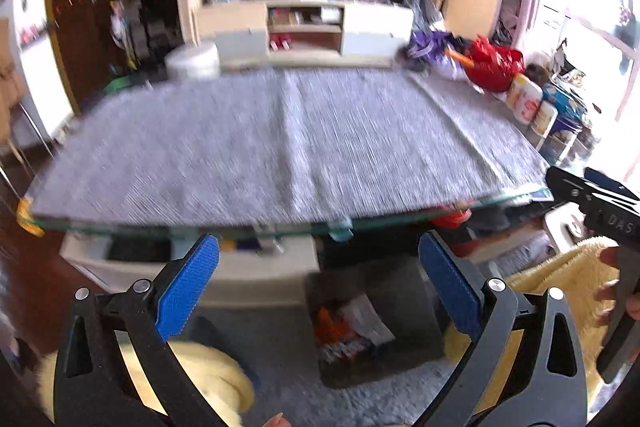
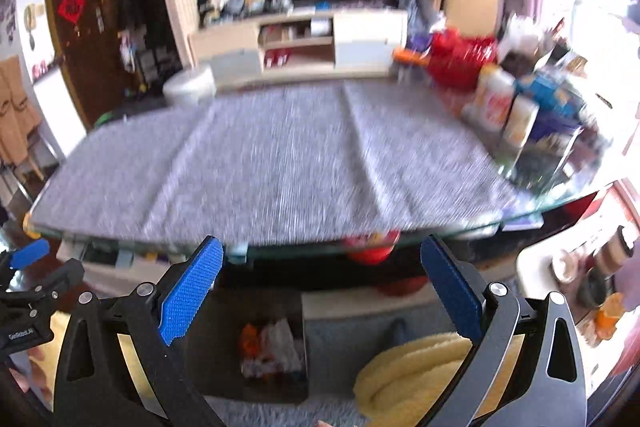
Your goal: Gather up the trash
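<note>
Blue ribbed pads on black fingers fill the foreground of both wrist views: the left gripper [image 1: 318,259] and the right gripper [image 2: 322,263] each stand spread wide with nothing between the pads. At the right edge of the left view the other tool shows as a black body gripped by a hand [image 1: 618,291] in a fluffy yellow sleeve [image 1: 560,279].

Below the fingers, on the floor just in front of the bench, sits a dark grey open-topped bin [image 1: 360,323] [image 2: 256,347]. Inside it lie crumpled wrappers [image 1: 352,327] [image 2: 272,351] in orange, white and mixed colours; blur hides what each piece is.

Beyond it, the glass-topped bench [image 1: 180,225] [image 2: 120,237] is covered by a grey woven cloth [image 1: 280,139] [image 2: 260,155], and the cloth's open middle shows no loose litter. Along its far right side stand a red plastic bag [image 1: 494,65] [image 2: 460,57], pale cans [image 1: 528,103] [image 2: 496,103] and a blue box [image 1: 564,103] [image 2: 556,95]; these look like stored goods rather than rubbish.

Judging by that, the collecting appears finished or nearly so, with trash already in the bin and both tools empty. What might remain is a check of the cluttered right edge.
</note>
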### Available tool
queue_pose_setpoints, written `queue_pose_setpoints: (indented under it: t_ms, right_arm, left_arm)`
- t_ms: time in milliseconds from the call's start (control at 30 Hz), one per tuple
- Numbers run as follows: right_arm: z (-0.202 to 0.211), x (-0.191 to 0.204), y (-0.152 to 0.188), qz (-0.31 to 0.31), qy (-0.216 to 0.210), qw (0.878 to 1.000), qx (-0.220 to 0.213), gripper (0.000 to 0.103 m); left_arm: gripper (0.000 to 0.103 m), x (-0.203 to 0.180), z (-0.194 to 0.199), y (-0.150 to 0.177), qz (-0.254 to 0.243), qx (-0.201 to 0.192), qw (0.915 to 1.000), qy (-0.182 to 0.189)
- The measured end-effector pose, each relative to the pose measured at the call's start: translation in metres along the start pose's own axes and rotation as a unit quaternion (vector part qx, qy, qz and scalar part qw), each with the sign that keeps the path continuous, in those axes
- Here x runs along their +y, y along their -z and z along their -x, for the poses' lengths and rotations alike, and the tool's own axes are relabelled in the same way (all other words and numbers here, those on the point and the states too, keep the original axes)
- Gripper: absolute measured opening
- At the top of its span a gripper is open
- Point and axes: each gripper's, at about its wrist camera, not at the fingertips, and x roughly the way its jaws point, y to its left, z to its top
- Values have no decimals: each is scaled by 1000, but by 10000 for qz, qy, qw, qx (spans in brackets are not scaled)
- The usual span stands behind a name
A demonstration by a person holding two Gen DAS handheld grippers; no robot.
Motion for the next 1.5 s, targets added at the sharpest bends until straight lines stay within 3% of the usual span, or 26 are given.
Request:
queue_pose_setpoints:
  t_ms: [100,400,867,1500]
  right_arm:
    - [20,4,-7,116,213,9992,-330,100]
    - [58,7,-17,80,166,9960,-869,100]
    - [58,17,-18,39,63,9964,-846,100]
    - [64,25,-16,30,22,9960,-896,100]
  left_arm:
    - [95,0,23,-11,-21,-327,9994,-147]
    - [95,2,67,-22,-32,-927,9946,-468]
    - [95,8,71,-18,104,-976,9949,-239]
    - [95,9,72,-18,141,-1035,9943,-221]
